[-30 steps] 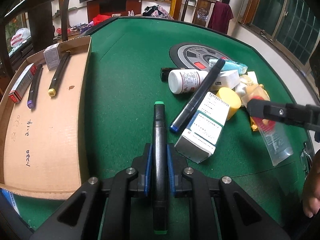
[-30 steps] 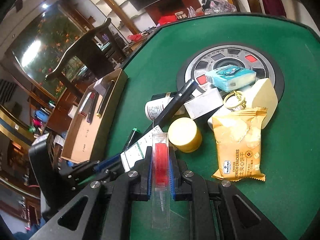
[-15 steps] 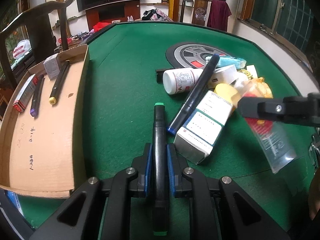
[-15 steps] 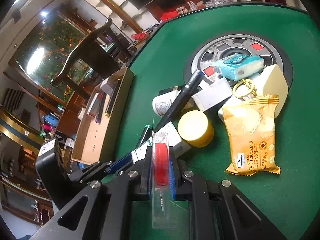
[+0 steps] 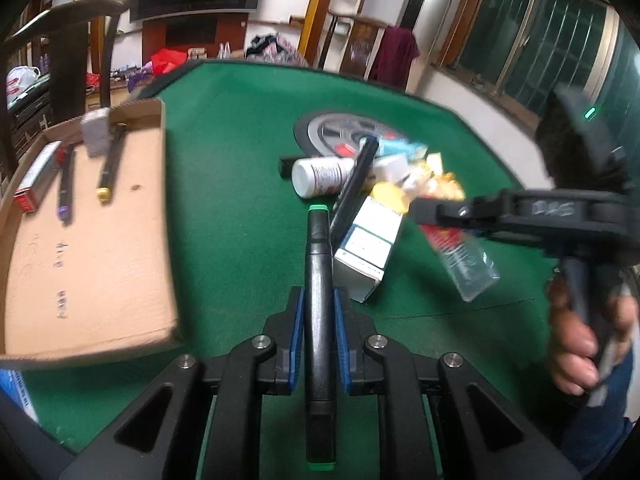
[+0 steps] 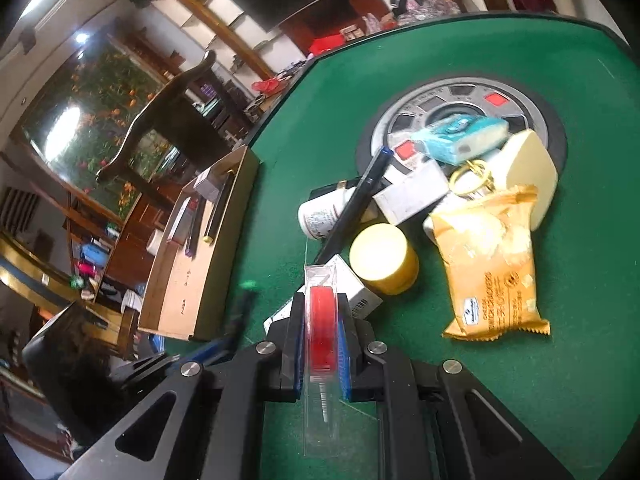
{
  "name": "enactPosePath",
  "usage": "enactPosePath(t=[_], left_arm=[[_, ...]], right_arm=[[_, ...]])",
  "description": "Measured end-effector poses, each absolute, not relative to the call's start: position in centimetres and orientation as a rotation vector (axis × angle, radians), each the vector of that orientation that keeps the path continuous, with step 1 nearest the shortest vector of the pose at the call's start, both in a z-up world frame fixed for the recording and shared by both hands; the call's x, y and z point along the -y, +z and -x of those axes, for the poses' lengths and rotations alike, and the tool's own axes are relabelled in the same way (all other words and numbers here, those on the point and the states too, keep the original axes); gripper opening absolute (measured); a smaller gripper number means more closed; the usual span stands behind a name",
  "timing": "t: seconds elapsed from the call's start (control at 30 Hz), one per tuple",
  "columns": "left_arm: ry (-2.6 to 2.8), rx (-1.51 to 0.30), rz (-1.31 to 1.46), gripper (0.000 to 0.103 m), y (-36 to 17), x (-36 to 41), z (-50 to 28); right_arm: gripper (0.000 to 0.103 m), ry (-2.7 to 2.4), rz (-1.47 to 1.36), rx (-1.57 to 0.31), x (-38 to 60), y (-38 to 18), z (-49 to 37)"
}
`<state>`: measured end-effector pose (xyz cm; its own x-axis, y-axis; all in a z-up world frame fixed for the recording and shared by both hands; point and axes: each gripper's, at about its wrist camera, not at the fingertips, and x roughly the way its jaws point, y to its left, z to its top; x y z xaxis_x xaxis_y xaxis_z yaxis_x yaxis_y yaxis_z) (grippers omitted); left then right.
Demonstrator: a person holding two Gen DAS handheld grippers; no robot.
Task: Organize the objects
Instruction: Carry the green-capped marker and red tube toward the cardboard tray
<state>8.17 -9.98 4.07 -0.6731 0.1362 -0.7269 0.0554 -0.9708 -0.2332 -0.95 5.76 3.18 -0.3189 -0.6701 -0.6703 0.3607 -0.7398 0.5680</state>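
Observation:
My left gripper [image 5: 318,316] is shut on a black marker with green ends [image 5: 318,264], held above the green table. My right gripper [image 6: 319,322] is shut on a clear case with a red spool inside [image 6: 320,316]; the case also shows in the left wrist view [image 5: 464,256], held over the pile. A cardboard tray [image 5: 80,240] at the left holds a purple-tipped marker [image 5: 64,188], a yellow-tipped marker [image 5: 110,168] and small boxes. The pile holds a white box [image 5: 368,248], a white bottle [image 5: 320,176], a blue-ended marker [image 6: 352,212], a yellow jar [image 6: 384,258] and a cracker packet [image 6: 492,268].
A round grey and black disc [image 6: 460,112] lies in the table's middle under a teal packet [image 6: 460,136]. A dark wooden chair [image 6: 172,120] stands beyond the tray. The person's hand [image 5: 576,344] holds the right gripper at the right edge.
Both grippers have risen and tilted with their loads. The right gripper with the clear case has moved left toward the left gripper. The pile and tray are unchanged.

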Motion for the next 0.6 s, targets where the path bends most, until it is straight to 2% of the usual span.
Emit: enactPosePath(t=[0.2,0.6], left_arm=[[2.858,0.467,1.113,0.014,6.8,13.2,-11.6],[2.951,0.615,0.988,0.014,10.9,21.3,-14.8]], right_arm=[[0.015,-2.111,-1.232,0.453,-4.9,3.9,-1.8],[0.015,-2.086,-1.198,0.316,1.9,8.8,-3.6]])
